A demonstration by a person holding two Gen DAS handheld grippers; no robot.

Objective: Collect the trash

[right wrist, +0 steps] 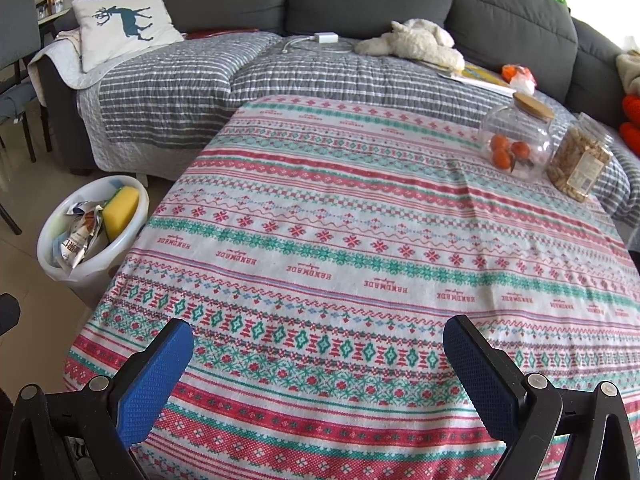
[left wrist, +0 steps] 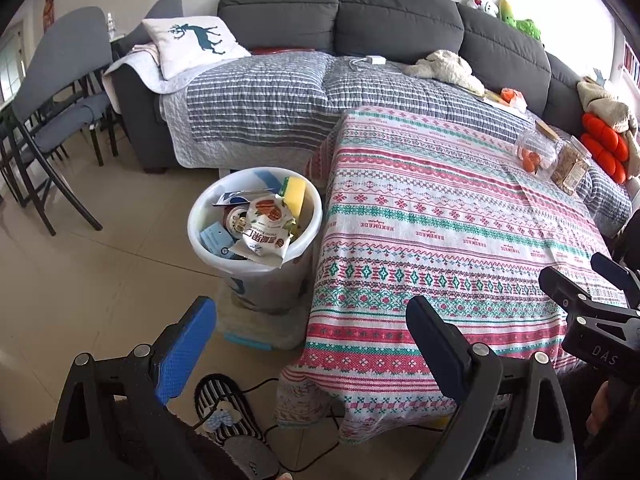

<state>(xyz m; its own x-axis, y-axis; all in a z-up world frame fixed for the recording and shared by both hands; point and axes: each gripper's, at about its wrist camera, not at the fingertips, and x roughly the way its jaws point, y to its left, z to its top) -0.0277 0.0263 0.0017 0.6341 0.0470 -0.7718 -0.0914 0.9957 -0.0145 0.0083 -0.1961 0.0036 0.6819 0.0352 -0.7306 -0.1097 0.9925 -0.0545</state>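
We are holding both blue-padded grippers, left (left wrist: pixel 308 344) and right (right wrist: pixel 318 364), jaws apart and empty; white plastic trash bin (left wrist: pixel 256 216), filled with wrappers, is sitting ahead-left on the floor.

A patterned tablecloth (right wrist: pixel 360 240) in red, green and white covers the surface. At its far right corner stand a round clear jar (right wrist: pixel 516 142) with a wooden lid, holding orange fruits, and just beside it a clear container (right wrist: pixel 580 164) of brown snacks. Behind runs a dark grey sofa (left wrist: pixel 400 20) under a striped grey quilt (left wrist: pixel 256 96). On the sofa lie a deer-print pillow (left wrist: pixel 192 44), a cream plush toy (right wrist: pixel 416 42) and a white charger (right wrist: pixel 326 37). Grey chairs (left wrist: pixel 60 80) stand at left. A striped slipper (left wrist: pixel 224 412) lies on the tiled floor (left wrist: pixel 80 280).
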